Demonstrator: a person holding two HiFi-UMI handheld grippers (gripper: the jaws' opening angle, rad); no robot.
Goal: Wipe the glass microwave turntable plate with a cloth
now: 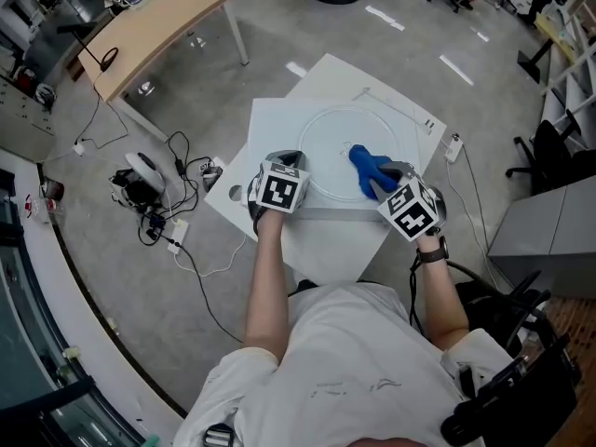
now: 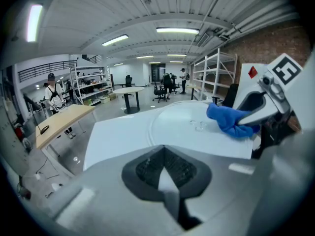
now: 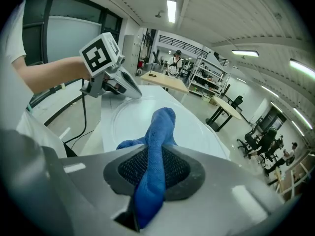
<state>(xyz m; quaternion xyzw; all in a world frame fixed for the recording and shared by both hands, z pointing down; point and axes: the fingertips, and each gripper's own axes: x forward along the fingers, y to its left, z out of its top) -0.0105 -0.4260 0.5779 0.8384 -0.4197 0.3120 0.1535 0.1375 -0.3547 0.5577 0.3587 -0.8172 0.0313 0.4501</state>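
The clear glass turntable plate (image 1: 346,147) lies flat on white boards (image 1: 279,124). My left gripper (image 1: 291,162) is at the plate's near-left rim, its jaws shut with the rim's pale edge between the pads (image 2: 167,181). On the plate's near-right part lies the blue cloth (image 1: 370,170), and my right gripper (image 1: 386,179) is shut on it. In the right gripper view the cloth (image 3: 156,132) runs out from between the jaws onto the plate (image 3: 197,127), with the left gripper (image 3: 129,88) beyond it. The left gripper view shows the plate (image 2: 192,127) and the cloth (image 2: 227,119).
A wooden table (image 1: 154,26) stands at the far left. Cables and a small device (image 1: 144,180) lie on the floor to the left of the boards. A power strip (image 1: 453,147) lies to the right, with a chair (image 1: 549,147) and a grey cabinet (image 1: 549,231) beyond.
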